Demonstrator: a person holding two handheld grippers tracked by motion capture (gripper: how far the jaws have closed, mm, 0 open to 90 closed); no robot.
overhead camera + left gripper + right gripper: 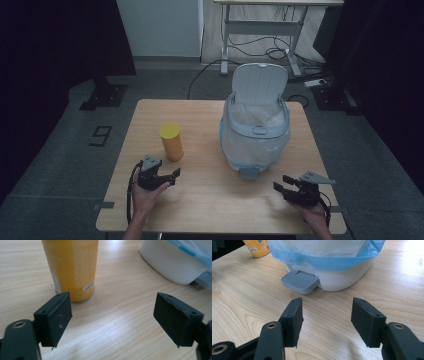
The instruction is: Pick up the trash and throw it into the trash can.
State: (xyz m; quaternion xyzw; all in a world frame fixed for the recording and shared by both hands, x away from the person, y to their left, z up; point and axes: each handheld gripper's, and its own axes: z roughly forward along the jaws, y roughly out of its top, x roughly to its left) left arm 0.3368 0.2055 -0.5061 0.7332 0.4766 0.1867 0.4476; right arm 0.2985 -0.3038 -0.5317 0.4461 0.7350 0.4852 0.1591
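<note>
Left gripper view: label on yellow can [72,267] is reading too blurred.
Left gripper [112,315]: I'm holding it spread wide, empty, near the can.
Right gripper [327,320]: I'm keeping it parted, empty, facing the bin [342,277] pedal [299,285].

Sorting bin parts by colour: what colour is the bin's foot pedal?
Grey, ribbed on top; the pedal shows best in the right gripper view.

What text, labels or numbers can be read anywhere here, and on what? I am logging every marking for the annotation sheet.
"9": dark figure on the grey floor left of the light wooden table; it could also be a 6 seen from the other side.
Small oval label near the base of the yellow cylindrical can: too blurred to read.
White bin lined with a blue plastic bag: no readable text.
</note>
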